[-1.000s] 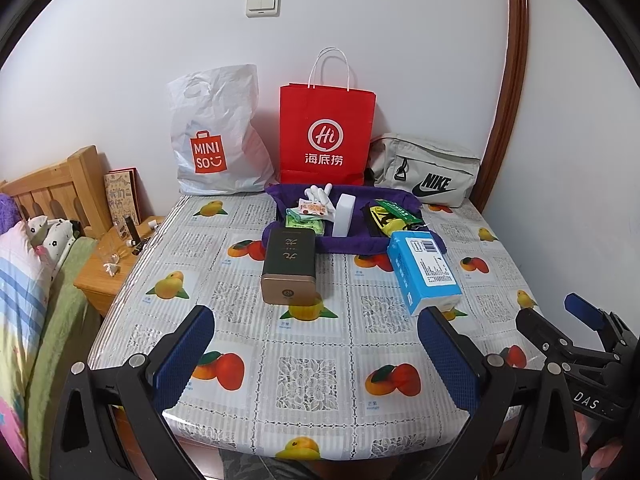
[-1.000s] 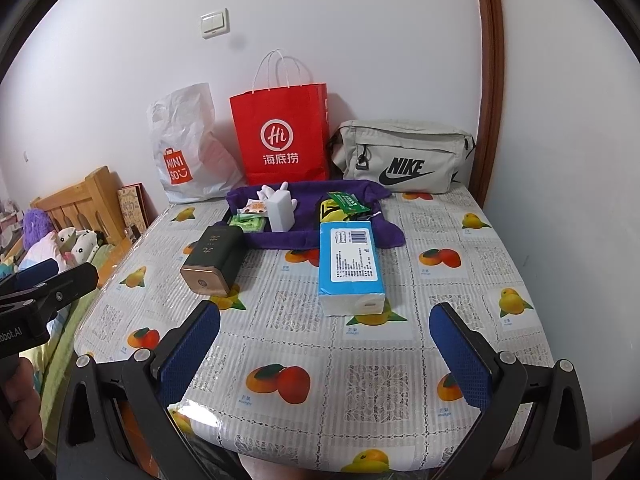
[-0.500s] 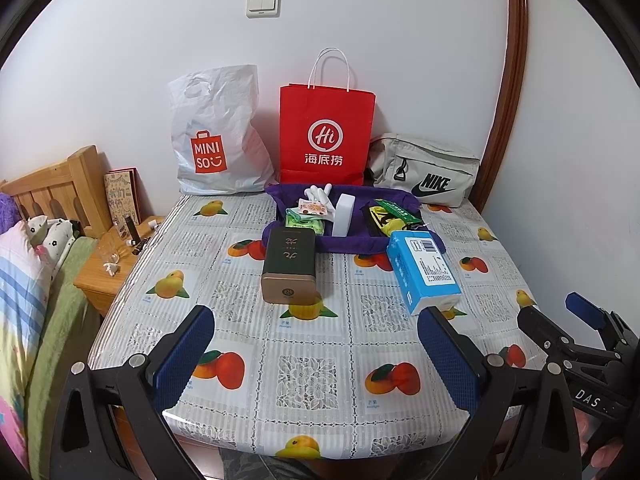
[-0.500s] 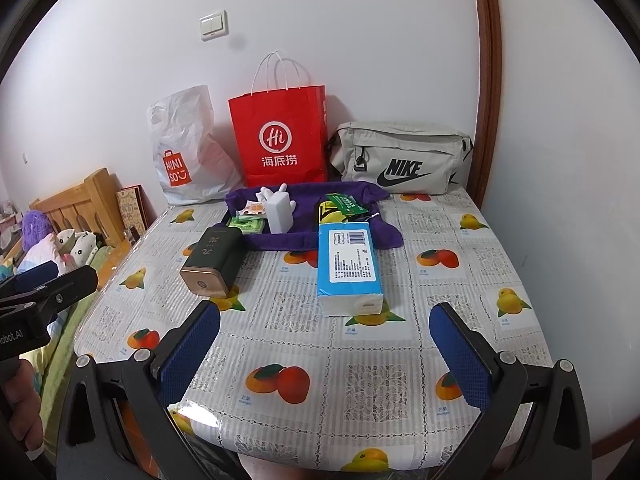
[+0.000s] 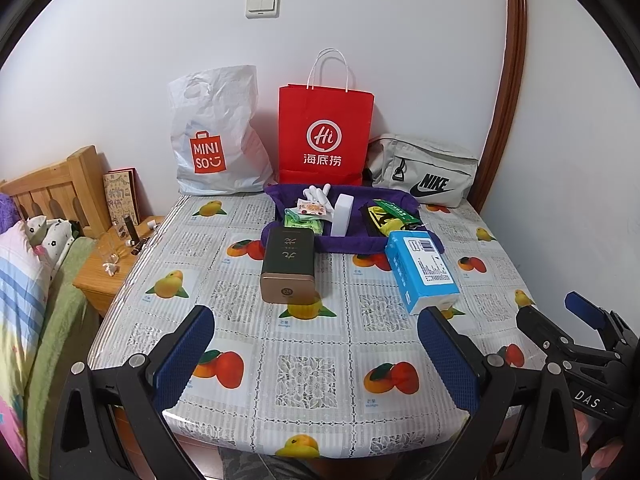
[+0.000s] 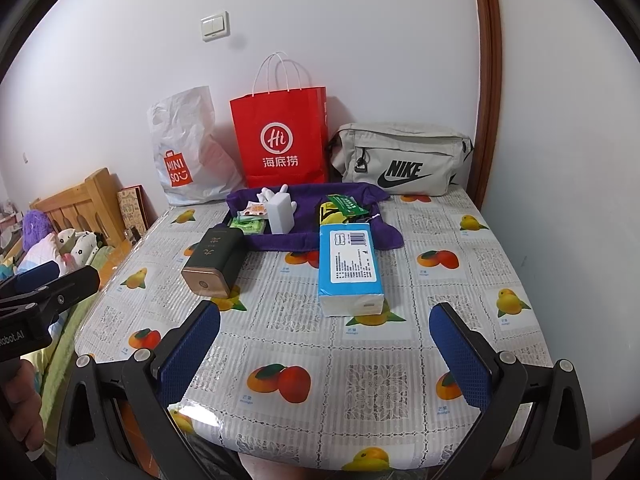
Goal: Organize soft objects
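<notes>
A purple cloth (image 5: 344,242) (image 6: 304,236) lies spread at the back of the table, carrying small packets, a white block (image 5: 343,216) (image 6: 280,216) and a green and yellow pouch (image 5: 386,218). In front of it lie a blue tissue pack (image 5: 422,270) (image 6: 349,264) and a dark green tin (image 5: 289,264) (image 6: 214,264) on its side. My left gripper (image 5: 316,354) hovers open over the table's near edge, empty. Just as wide apart, the fingers of my right gripper (image 6: 324,350) frame the near edge below the tissue pack, holding nothing.
Against the wall stand a white Miniso bag (image 5: 214,136), a red paper bag (image 5: 324,140) and a grey Nike pouch (image 5: 424,174). A wooden nightstand (image 5: 108,268) and a bed (image 5: 24,280) are left of the fruit-print table (image 5: 304,360). A wall closes the right side.
The right wrist view has shifted slightly, so the table's objects sit a little further left in it. The left gripper has barely moved. Both stay open.
</notes>
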The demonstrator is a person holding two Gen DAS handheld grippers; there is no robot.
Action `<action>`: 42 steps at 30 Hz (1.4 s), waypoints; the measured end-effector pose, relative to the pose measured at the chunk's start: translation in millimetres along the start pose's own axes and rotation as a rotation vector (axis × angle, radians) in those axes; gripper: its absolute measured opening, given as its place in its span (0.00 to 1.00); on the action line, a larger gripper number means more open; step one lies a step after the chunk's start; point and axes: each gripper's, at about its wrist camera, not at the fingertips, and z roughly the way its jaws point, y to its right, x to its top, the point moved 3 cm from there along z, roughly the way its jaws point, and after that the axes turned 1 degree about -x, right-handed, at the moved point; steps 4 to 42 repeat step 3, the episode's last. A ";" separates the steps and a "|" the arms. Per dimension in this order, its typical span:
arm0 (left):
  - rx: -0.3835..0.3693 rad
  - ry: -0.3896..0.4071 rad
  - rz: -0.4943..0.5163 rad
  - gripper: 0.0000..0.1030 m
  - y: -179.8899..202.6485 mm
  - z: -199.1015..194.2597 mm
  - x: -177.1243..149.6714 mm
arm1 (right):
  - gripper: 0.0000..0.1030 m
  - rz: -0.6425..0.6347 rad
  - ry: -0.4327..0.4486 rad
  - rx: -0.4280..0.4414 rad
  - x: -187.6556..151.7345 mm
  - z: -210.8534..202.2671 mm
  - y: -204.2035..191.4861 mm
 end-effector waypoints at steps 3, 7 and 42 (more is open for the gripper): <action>-0.003 0.008 0.002 1.00 1.1 -1.3 -0.5 | 1.00 -0.002 0.000 0.000 0.0 0.4 0.0; -0.003 0.008 0.002 1.00 1.1 -1.3 -0.5 | 1.00 -0.002 0.000 0.000 0.0 0.4 0.0; -0.003 0.008 0.002 1.00 1.1 -1.3 -0.5 | 1.00 -0.002 0.000 0.000 0.0 0.4 0.0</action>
